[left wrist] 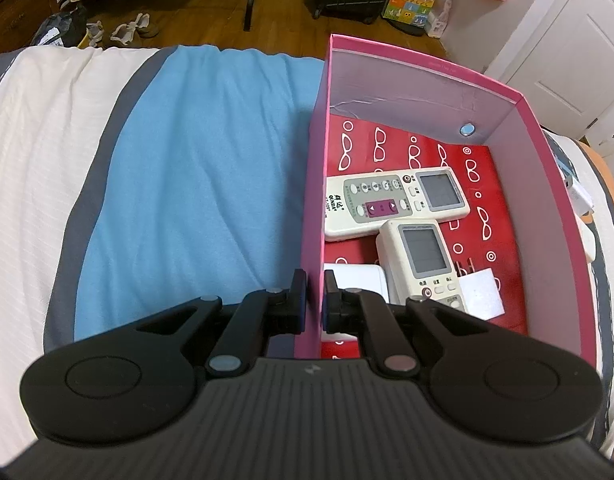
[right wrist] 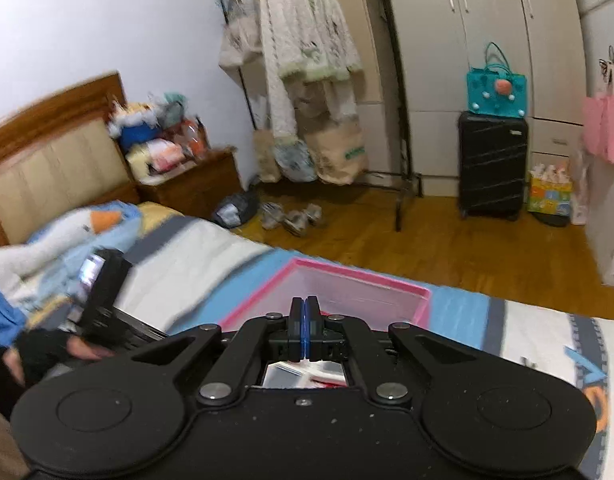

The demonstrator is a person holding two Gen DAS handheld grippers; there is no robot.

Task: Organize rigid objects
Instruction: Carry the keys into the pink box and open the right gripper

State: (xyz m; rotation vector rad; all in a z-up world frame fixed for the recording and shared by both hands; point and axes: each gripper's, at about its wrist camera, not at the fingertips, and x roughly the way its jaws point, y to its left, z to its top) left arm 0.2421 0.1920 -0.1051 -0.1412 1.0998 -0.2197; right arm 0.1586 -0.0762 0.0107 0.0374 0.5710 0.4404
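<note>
A pink box (left wrist: 547,208) stands on the bed. Inside lie two white remote controls, one crosswise (left wrist: 395,202) and one lengthwise (left wrist: 423,264), plus a white block (left wrist: 359,276) and a white card (left wrist: 481,292). My left gripper (left wrist: 315,300) is shut on the box's left wall (left wrist: 311,240), one finger outside and one inside. My right gripper (right wrist: 305,328) is shut with pads touching and nothing between them, held above the pink box (right wrist: 331,280).
The bed has a blue blanket (left wrist: 203,184) and a white cover (left wrist: 39,168). A hand in a black glove (right wrist: 39,348) holds the left gripper's body. A plush toy (right wrist: 79,224), suitcase (right wrist: 493,168) and clothes rack (right wrist: 307,60) stand beyond.
</note>
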